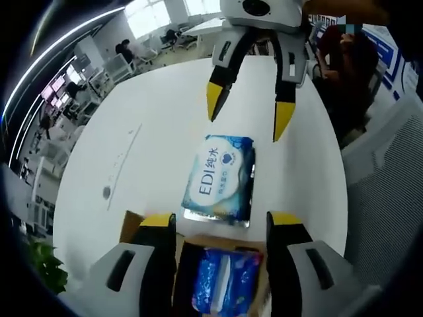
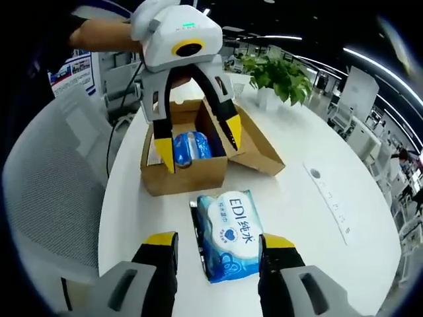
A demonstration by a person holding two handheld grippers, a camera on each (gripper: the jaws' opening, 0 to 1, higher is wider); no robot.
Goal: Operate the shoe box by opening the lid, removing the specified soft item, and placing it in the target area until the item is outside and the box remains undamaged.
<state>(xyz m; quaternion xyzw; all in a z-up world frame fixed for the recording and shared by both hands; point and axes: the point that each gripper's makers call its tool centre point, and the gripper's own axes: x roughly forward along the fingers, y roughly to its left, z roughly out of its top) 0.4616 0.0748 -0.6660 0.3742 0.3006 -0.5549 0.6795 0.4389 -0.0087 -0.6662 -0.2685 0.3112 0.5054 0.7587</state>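
The white table (image 2: pixel 297 178) fills the middle of both views, with a potted plant (image 2: pixel 277 76) at the upper centre of the right gripper view. The brown shoe box (image 2: pixel 192 175) sits open at centre left there, its lid folded back, a second blue pack (image 2: pixel 192 146) inside. The soft item, a blue wipes pack (image 2: pixel 229 234), lies flat on the table just beside the box, at lower centre. The left gripper (image 2: pixel 198 146) hovers over the box, fingers spread and empty; the right gripper (image 1: pixel 248 115), fingers also spread, hangs above the pack. Judging from this, the left fingers could catch the cardboard wall when lifting away and tear or drag the box.
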